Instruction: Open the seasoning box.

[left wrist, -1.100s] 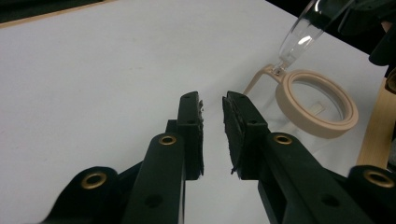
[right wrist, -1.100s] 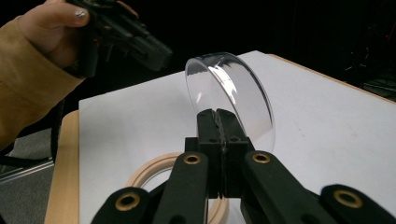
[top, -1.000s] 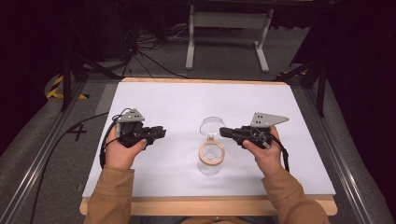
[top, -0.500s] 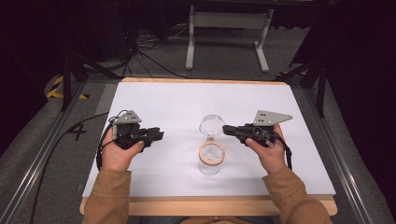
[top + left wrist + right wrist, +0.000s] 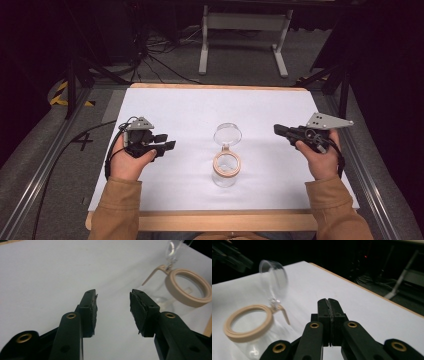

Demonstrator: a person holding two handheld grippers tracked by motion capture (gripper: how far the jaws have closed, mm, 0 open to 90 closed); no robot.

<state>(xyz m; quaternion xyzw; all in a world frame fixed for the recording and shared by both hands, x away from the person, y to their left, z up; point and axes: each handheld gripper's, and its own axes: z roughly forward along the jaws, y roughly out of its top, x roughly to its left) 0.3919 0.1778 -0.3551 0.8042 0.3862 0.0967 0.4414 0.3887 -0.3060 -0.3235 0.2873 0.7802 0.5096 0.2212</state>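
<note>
1 jar [image 5: 226,170], lid [image 5: 228,134] open, 2 grippers

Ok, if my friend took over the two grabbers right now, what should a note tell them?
Left gripper: open, holding nothing, low over the white table, left of the jar, jaws aimed toward it.
Right gripper: shut on nothing, off to the jar's right, apart from it.
Glass jar: upright near the middle of the table, with a tan seal ring round its mouth. Its clear lid is swung open, standing up behind the mouth.
Done: the jar appears to be open; neither gripper touches it.
Left: probably steady the jar with one gripper and work the lid with the other.
</note>
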